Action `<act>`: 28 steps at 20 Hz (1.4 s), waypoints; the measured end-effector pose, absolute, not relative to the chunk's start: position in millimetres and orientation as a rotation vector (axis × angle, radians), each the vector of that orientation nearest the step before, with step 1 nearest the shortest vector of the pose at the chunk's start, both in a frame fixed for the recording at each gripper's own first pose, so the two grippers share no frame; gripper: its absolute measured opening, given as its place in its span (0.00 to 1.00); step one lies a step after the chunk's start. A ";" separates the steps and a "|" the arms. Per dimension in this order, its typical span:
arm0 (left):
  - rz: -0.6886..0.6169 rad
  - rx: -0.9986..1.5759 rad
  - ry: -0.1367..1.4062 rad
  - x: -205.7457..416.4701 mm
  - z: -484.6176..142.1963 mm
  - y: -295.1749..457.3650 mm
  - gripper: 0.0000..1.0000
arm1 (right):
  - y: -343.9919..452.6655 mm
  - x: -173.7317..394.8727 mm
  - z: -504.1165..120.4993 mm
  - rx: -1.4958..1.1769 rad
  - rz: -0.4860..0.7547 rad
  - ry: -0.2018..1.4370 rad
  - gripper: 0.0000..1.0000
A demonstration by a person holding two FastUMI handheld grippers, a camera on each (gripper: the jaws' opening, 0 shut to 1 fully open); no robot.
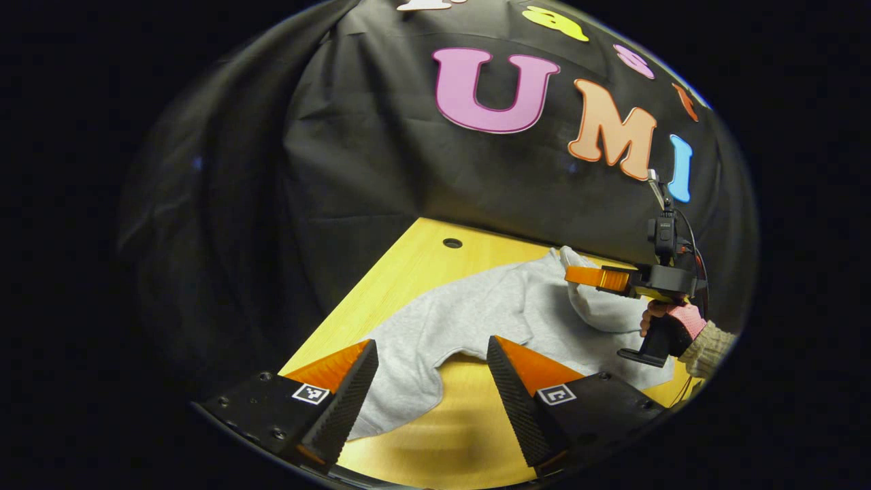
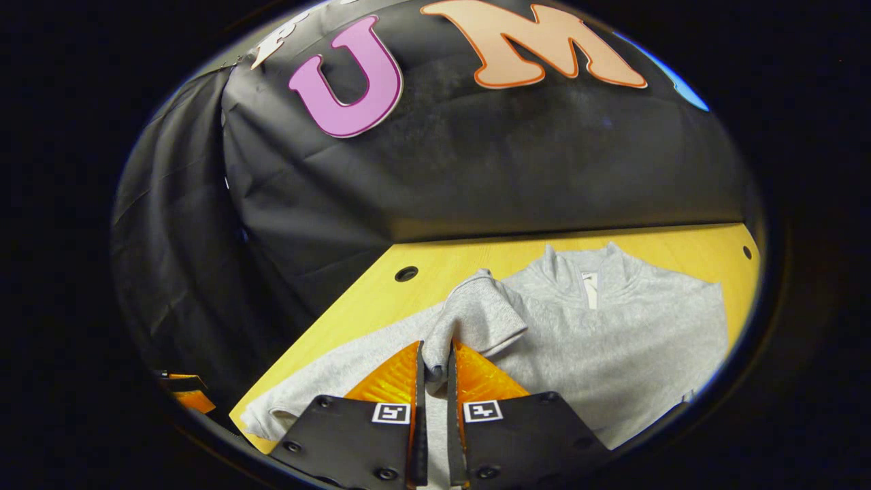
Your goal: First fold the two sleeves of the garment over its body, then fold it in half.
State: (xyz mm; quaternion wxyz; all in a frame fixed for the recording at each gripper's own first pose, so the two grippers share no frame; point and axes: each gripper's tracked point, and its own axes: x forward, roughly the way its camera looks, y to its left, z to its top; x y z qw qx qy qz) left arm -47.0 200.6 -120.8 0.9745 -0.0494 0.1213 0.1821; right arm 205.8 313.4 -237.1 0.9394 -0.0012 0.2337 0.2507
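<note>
One sleeve [image 2: 476, 316] pinched – right gripper [image 2: 435, 364], table [image 2: 381, 289]

The left gripper view is looking from low over the near edge of the wooden table [image 1: 408, 272], facing across it toward the booth's black cloth wall, with the grey sweatshirt [image 1: 469, 313] lying at centre and the right gripper [image 1: 578, 275] at right of the frame. The right gripper view is sitting much closer, looking over the sweatshirt [image 2: 612, 340] toward the same wall. Both views are sharing the sweatshirt, tabletop [image 2: 442, 262] and wall.
</note>
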 end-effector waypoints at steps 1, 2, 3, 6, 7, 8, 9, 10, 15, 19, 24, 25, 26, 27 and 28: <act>0.382 -0.103 0.250 -48.4 -124.5 206.8 0.94 | 314.3 204.4 -240.5 -0.005 0.518 0.490 0.14; 0.397 -0.109 0.253 -50.6 -129.3 214.2 0.94 | 315.6 204.9 -245.9 -0.004 0.522 0.505 0.17; 0.413 -0.119 0.256 -54.4 -133.4 220.8 0.94 | 317.8 205.0 -257.2 -0.007 0.522 0.519 0.16; 0.454 -0.156 0.265 -64.0 -150.7 233.6 0.92 | 326.6 204.3 -266.5 -0.012 0.541 0.531 0.64; 0.466 -0.163 0.274 -67.2 -157.5 237.0 0.94 | 327.3 204.7 -267.9 -0.011 0.544 0.534 0.82; 0.483 -0.165 0.287 -72.6 -166.1 241.2 0.94 | 331.3 200.4 -270.6 -0.011 0.548 0.539 1.00; 0.500 -0.166 0.303 -78.1 -174.4 244.6 0.94 | 331.6 198.4 -270.5 -0.016 0.548 0.542 0.98; 0.516 -0.169 0.314 -81.1 -183.1 247.6 0.94 | 331.8 196.0 -270.4 -0.024 0.549 0.543 0.98; 0.574 -0.213 0.364 -103.8 -216.2 255.6 0.94 | 335.4 181.5 -252.9 -0.058 0.572 0.503 0.98; 0.596 -0.198 0.401 -106.8 -236.7 260.3 0.94 | 325.7 167.5 -219.4 -0.087 0.566 0.436 0.98; 0.618 -0.222 0.435 -107.0 -254.4 267.7 0.94 | 287.2 146.3 -175.7 -0.116 0.526 0.364 0.98; 0.622 -0.231 0.439 -106.2 -257.3 268.8 0.94 | 275.6 142.2 -166.6 -0.120 0.510 0.346 0.98; 0.626 -0.239 0.441 -105.6 -260.2 270.3 0.94 | 264.1 140.4 -157.0 -0.124 0.491 0.329 0.95; 0.632 -0.248 0.452 -104.8 -262.8 270.8 0.94 | 251.2 136.8 -148.5 -0.128 0.471 0.315 0.95; 0.641 -0.254 0.459 -106.1 -267.2 271.7 0.95 | 238.4 133.4 -140.4 -0.129 0.449 0.304 0.98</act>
